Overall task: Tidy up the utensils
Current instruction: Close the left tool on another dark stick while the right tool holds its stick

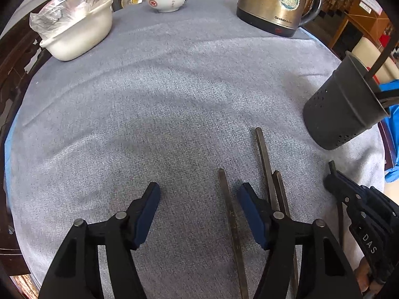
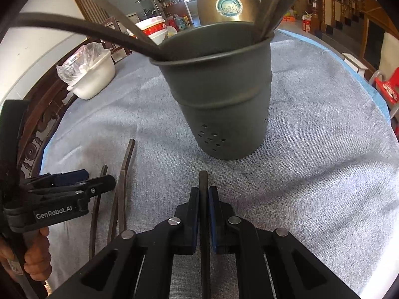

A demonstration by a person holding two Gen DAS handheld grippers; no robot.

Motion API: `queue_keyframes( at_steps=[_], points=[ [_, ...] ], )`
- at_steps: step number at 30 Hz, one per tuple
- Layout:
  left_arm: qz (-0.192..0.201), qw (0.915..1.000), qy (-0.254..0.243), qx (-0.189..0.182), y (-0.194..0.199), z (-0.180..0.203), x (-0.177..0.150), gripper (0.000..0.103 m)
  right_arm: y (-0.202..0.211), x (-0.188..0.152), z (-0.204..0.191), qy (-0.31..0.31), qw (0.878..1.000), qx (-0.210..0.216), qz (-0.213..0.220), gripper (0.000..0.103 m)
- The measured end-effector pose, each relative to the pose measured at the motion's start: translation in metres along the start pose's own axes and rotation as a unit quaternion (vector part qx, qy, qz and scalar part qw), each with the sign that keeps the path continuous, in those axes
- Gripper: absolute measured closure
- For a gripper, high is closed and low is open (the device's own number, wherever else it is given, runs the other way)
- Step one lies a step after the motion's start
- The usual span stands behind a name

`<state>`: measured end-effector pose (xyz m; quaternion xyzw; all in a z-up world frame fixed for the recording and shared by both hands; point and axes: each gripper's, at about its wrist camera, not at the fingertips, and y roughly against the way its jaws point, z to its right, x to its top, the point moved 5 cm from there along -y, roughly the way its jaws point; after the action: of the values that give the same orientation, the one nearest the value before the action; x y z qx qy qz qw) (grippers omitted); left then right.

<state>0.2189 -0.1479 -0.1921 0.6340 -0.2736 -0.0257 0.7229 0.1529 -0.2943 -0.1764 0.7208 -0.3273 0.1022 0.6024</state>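
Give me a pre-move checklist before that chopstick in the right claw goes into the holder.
1. Right claw shut on one chopstick: ok.
2. Dark utensil holder upright on the grey cloth: ok.
3. Room at the holder's mouth between the chopsticks already standing in it: ok, the middle of the rim is free.
4. Left claw clear of the right claw's path: ok, it hangs off to the side over the loose chopsticks.
5. Left claw gripping anything: not ok, its pads touch nothing.
6. Kettle clear behind the holder: cannot tell how close.
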Motion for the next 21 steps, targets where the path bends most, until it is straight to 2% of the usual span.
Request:
queue_keyframes(
  at_steps=[8, 10, 12, 13, 14, 17, 21],
  points=[
    [0.012, 0.9997, -0.012, 0.019, -0.005, 0.002, 0.006, 0.038, -0.003, 0.003, -0.003, 0.007, 1.000, -0.010, -0.007, 0.092],
    [0.018, 0.9996, -0.016, 0.018, -0.003, 0.002, 0.004, 0.047, -0.003, 0.003, -0.004, 0.011, 1.000, -0.013, -0.009, 0.092],
    [0.023, 0.9995, -0.017, 0.016, -0.002, 0.003, 0.006, 0.070, -0.004, 0.004, -0.005, 0.018, 1.000, -0.018, -0.010, 0.093],
    [0.023, 0.9995, -0.016, 0.014, -0.002, 0.003, 0.007, 0.078, -0.004, 0.004, -0.007, 0.023, 0.999, -0.023, -0.009, 0.094],
    [0.022, 0.9996, -0.015, 0.011, 0.003, 0.000, 0.003, 0.091, -0.004, 0.004, -0.008, 0.025, 0.999, -0.025, -0.009, 0.095],
    [0.016, 0.9999, 0.004, 0.000, 0.007, -0.005, -0.001, 0.093, -0.001, 0.002, -0.009, 0.018, 1.000, -0.011, -0.003, 0.095],
    [0.049, 0.9984, 0.028, -0.002, 0.029, -0.017, -0.008, 0.094, 0.022, 0.001, -0.006, 0.003, 0.999, 0.012, 0.034, 0.095]
  ],
)
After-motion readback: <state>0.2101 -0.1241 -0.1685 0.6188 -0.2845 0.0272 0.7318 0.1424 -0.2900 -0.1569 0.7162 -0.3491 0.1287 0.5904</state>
